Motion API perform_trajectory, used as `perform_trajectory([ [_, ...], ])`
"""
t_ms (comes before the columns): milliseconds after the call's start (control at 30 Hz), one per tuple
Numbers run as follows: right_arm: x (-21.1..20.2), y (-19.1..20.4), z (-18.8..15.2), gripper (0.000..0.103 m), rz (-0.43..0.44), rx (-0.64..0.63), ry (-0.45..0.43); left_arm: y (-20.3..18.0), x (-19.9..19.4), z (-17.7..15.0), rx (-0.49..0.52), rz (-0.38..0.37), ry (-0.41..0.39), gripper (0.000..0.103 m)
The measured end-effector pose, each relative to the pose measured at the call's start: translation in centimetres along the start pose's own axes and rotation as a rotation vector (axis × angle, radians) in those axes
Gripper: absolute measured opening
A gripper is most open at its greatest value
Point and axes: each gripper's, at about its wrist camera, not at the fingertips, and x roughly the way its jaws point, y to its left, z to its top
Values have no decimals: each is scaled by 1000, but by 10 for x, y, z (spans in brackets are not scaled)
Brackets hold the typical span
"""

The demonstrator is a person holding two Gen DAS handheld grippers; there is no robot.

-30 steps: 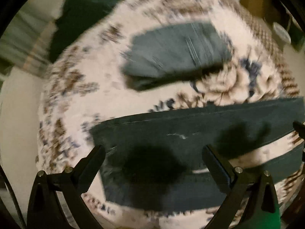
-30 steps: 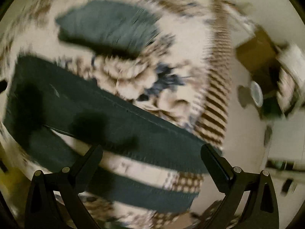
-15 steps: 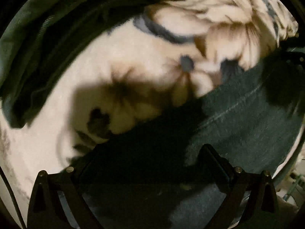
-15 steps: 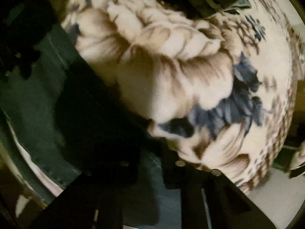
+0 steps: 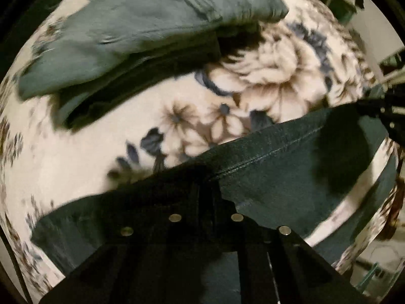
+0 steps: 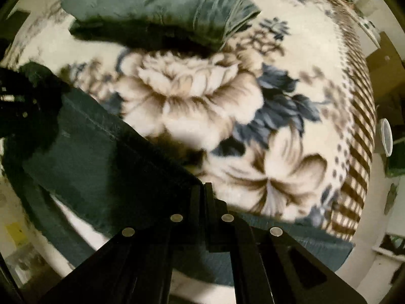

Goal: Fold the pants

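1. The dark green pants (image 5: 291, 177) lie spread lengthwise on the floral blanket (image 5: 83, 167), one leg nearest me and the other a strip below it, with a band of blanket showing between them.
2. My left gripper (image 5: 206, 190) is clenched on the upper edge of the near leg, right by the seam, so that edge can be lifted and carried over.
3. My right gripper (image 6: 205, 190) is pinched shut on the same edge further along; two holds well apart keep the leg straight, I judge, instead of sagging.
4. Beyond the pants sits a folded green garment (image 6: 162, 7), well apart, probably parked out of the working area.
5. A white cup (image 6: 386, 136) stands off the blanket's striped border.
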Motion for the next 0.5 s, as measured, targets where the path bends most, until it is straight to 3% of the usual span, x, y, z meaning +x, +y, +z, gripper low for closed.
perform_trajectory([
  [100,-30,8,-20,3,6,-5,-38,-2,-42,-37,-68,1,-51,6],
  [200,-58,39,-29,3,11,-17,-59,-8,-54,-92,-182,-40,-53,2],
  [233,-66,47,-48,2,16,-13,-61,-30,-22,-112,-225,-63,-51,0],
  [367,-62,98,-99,2,77,3,4,-68,18,-170,-413,-141,29,0],
  [433,-46,117,-129,2,98,-1,62,-72,39,-213,-520,-182,108,0],
  [500,-29,133,-155,2,100,-10,106,-73,50,-238,-592,-202,136,0],
])
